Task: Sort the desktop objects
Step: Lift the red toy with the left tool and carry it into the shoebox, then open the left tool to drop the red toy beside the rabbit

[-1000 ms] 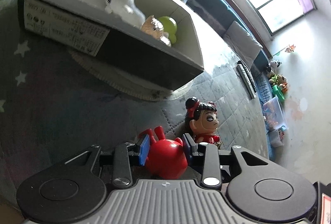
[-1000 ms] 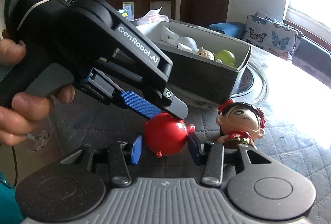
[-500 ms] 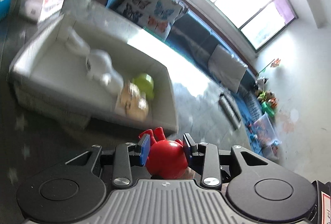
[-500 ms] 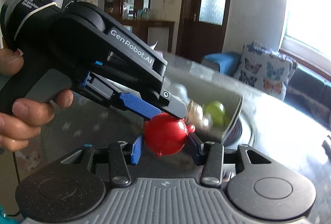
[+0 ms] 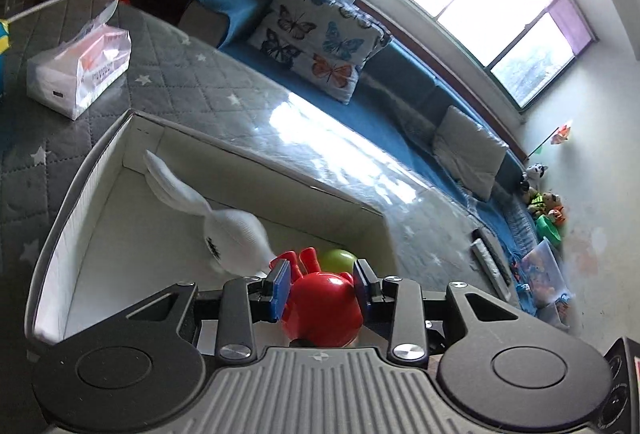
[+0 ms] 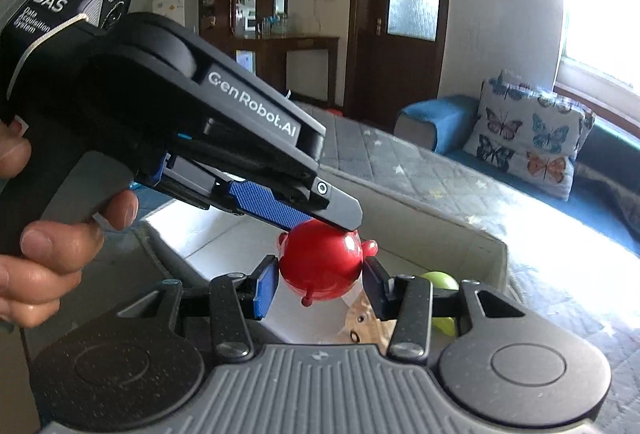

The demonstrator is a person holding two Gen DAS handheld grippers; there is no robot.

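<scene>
While my left gripper (image 5: 322, 288) clamps the red pig (image 5: 322, 314), it hangs over the box (image 5: 72, 218). My right gripper (image 6: 320, 284) has fingers apart, flanking the pig.

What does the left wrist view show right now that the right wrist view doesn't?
Left wrist only: the white rabbit toy lying in the box, the tissue pack on the quilted table beyond it, and toys on the floor by the far wall.

Right wrist only: the left gripper seen from outside with the hand on its handle, a tan figure in the box, and the wooden door and shelves behind.

Both: the red toy between the left jaws above the box, the green ball, and the butterfly cushion.
</scene>
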